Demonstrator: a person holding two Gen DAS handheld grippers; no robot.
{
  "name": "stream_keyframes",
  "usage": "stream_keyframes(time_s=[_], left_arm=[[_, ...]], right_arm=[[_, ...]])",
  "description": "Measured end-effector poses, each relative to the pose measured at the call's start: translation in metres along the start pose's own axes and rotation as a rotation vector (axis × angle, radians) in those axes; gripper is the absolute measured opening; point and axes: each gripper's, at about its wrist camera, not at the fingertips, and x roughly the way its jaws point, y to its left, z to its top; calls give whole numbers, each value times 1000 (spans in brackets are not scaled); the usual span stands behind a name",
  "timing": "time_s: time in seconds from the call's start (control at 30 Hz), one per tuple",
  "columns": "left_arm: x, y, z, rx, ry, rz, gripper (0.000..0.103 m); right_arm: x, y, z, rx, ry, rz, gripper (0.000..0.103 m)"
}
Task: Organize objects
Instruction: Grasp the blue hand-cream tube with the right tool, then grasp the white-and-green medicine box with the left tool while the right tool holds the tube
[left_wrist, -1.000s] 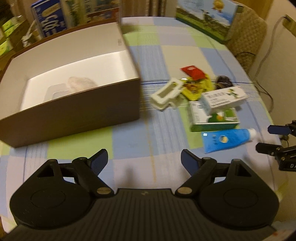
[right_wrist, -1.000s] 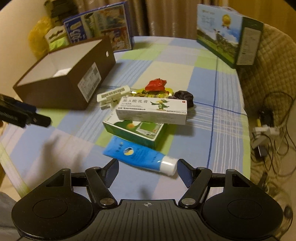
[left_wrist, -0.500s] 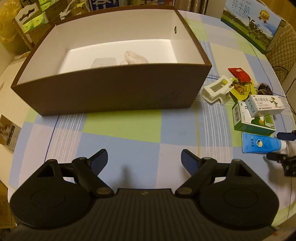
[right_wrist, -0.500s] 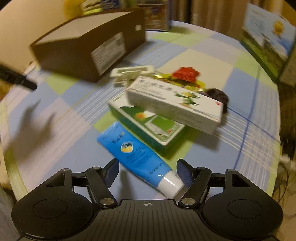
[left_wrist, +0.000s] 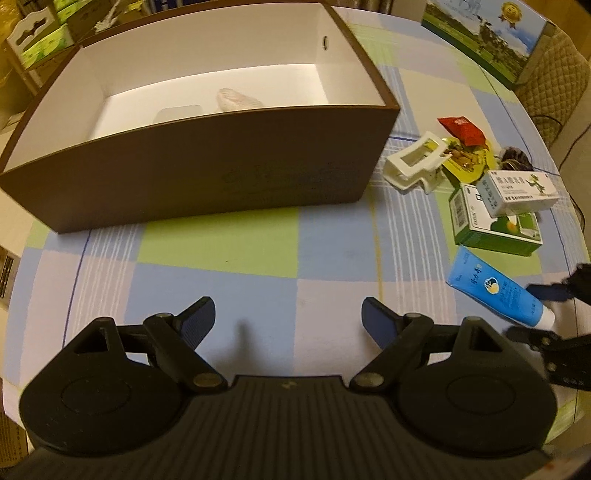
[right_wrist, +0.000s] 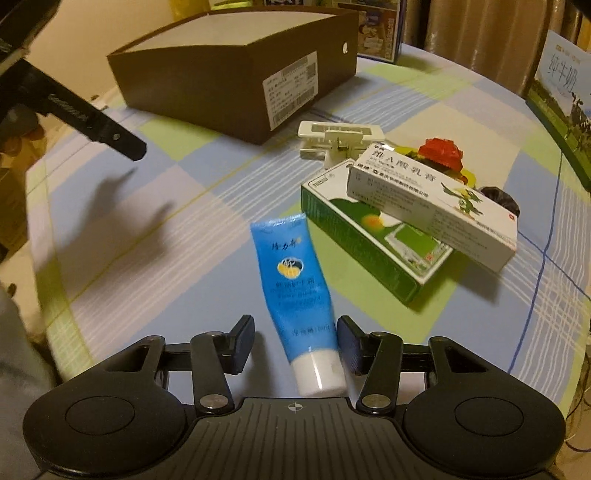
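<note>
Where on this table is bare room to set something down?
Free: the cloth between the brown box, the left gripper and the blue tube. Crowded: right of the box, where the white clip, packets and two cartons cluster.

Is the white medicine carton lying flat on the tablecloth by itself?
No, the white carton rests tilted on top of the green box, overhanging its edge.

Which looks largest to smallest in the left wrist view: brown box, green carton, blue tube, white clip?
1. brown box, by far.
2. green carton.
3. and 4. blue tube and white clip look much alike; the tube lies nearer the camera, so no firm ranking.
</note>
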Motion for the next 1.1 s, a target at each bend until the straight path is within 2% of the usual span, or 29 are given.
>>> stream_keyframes(time_s=[0.2, 0.23, 0.4, 0.6, 0.83, 1.1], left_arm=[[4, -5, 3, 31, 7, -15, 84], [5, -5, 3, 35, 8, -18, 84], [9, -11, 5, 61, 12, -38, 84], [11, -32, 8, 126, 7, -88, 84], [12, -77, 18, 273, -1, -182, 84], [13, -138, 44, 460, -57, -276, 84]], right_arm=[[10, 2, 9, 35, -7, -47, 48], [10, 3, 9, 38, -7, -54, 45], [5, 8, 4, 31, 0, -62, 38], [-6, 10, -11, 71, 5, -88, 37], [-45, -10, -38, 202, -32, -124, 36], [-93, -34, -62, 373, -93, -223, 36]])
